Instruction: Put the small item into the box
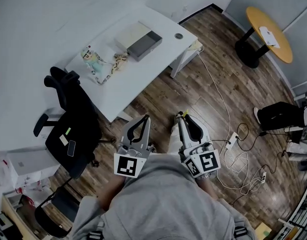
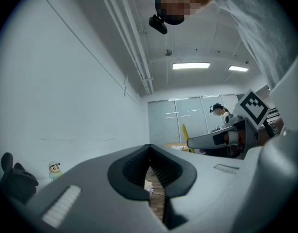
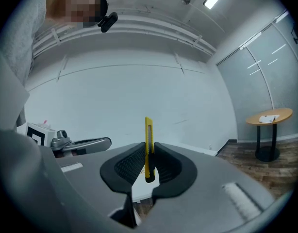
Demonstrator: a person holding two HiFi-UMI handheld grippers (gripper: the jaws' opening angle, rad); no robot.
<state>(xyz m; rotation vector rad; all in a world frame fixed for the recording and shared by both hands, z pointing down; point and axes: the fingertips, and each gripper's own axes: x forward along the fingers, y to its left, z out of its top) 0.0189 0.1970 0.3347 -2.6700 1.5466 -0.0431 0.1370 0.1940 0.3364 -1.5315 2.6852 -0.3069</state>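
Yellow utility knife [image 3: 148, 147], slim and upright, is being pinched between the jaws of the right gripper [image 1: 182, 120], over wood floor [image 1: 158, 101] near the white table [image 1: 143, 74]. Left gripper [image 2: 150, 152] is hovering just left, jaws together on nothing. Grey-and-cream box [image 1: 139, 40] is lying on the far table, well apart. A toy figure [image 1: 89, 56] and black chair [image 1: 73, 129] are sitting further left.

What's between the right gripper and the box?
Head view: only wood floor, then bare tabletop, between the right gripper, shut on the yellow knife, and the box.
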